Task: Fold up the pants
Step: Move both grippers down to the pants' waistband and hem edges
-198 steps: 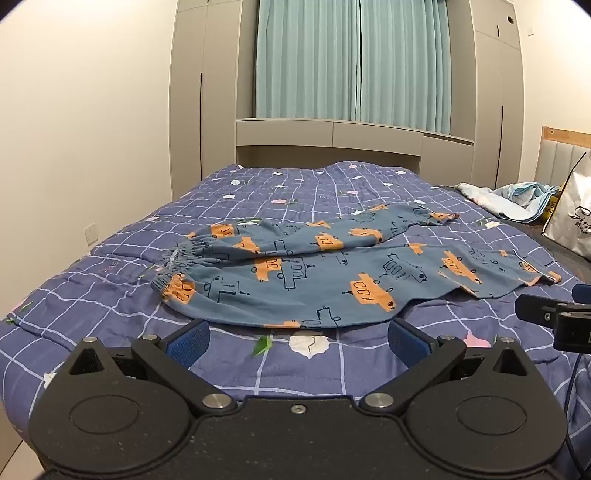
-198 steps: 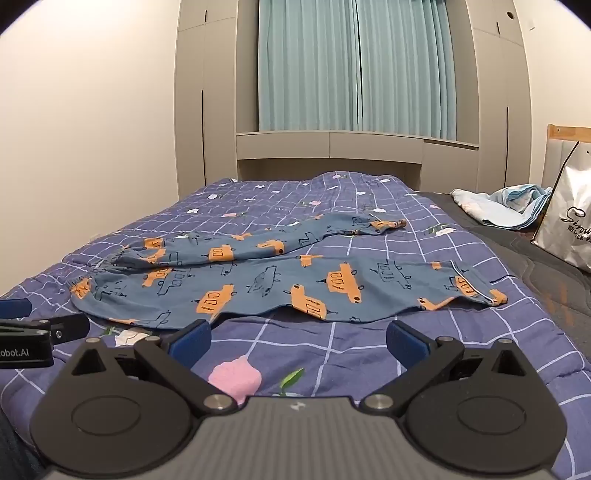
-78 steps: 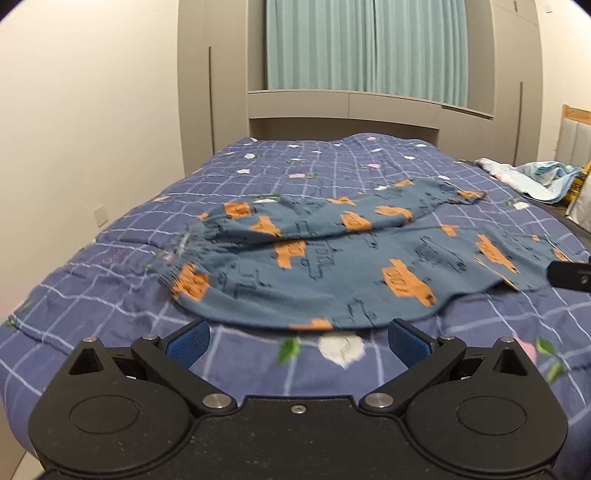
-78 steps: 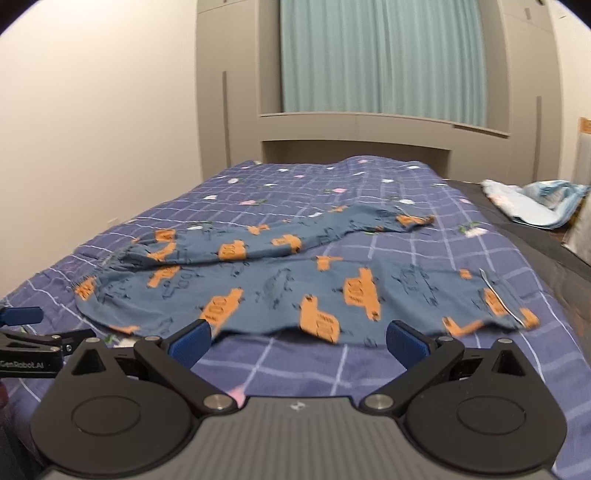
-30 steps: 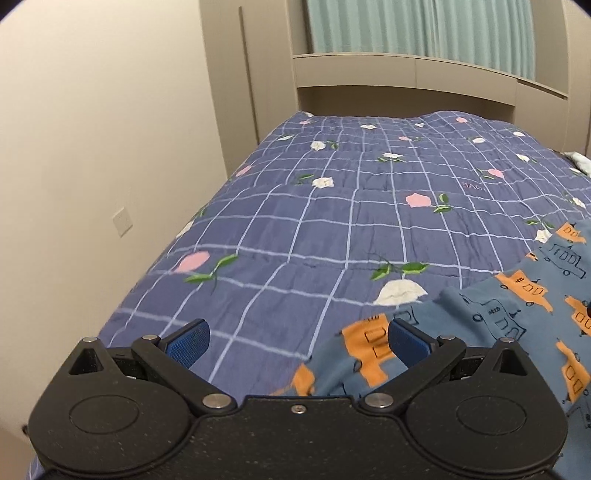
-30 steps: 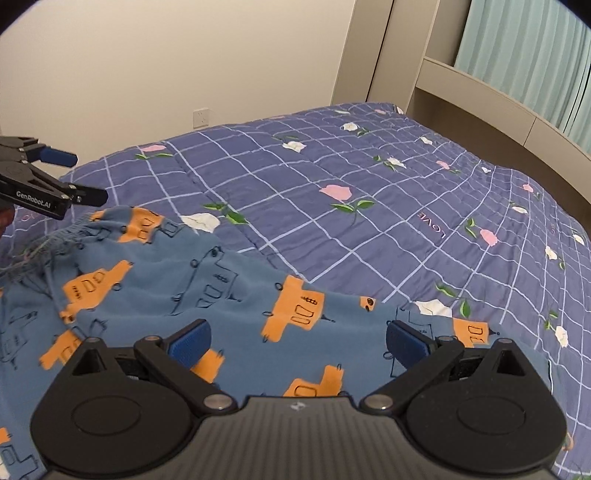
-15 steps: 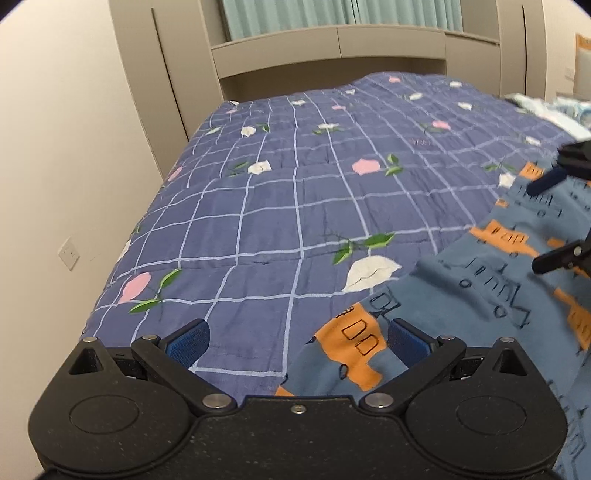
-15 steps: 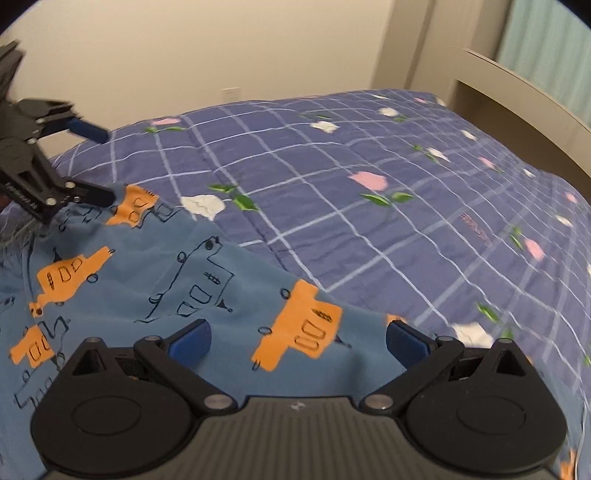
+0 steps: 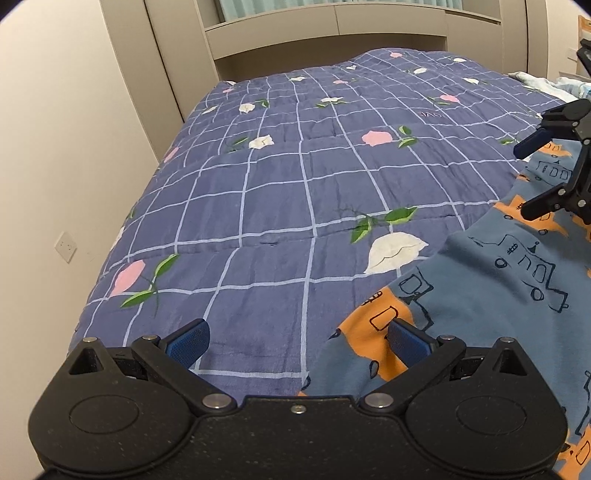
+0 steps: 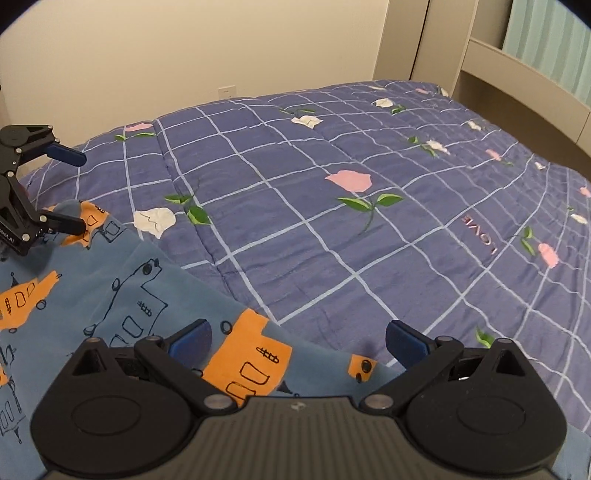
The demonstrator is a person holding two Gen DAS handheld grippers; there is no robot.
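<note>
Pants point(image 9: 491, 291), blue with orange vehicle prints, lie on the purple checked quilt point(image 9: 280, 177); from my left wrist camera they fill the lower right of the view, from my right wrist camera the lower left point(image 10: 92, 291). I read my left gripper point(image 9: 298, 338) as spread wide, its right pad over an orange patch at the fabric edge and its left pad over bare quilt; whether either pad touches I cannot tell. My right gripper point(image 10: 298, 338) is likewise spread wide, left pad over the pants, right pad over the quilt point(image 10: 332, 229). Each gripper shows in the other's view, both poised at the cloth's edge: the right one point(image 9: 543, 177) and the left one point(image 10: 70, 192). A wall socket point(image 9: 65, 246) sits on the cream wall beside the bed. Beige cabinetry point(image 9: 332, 29) stands beyond the quilt's far end.
</note>
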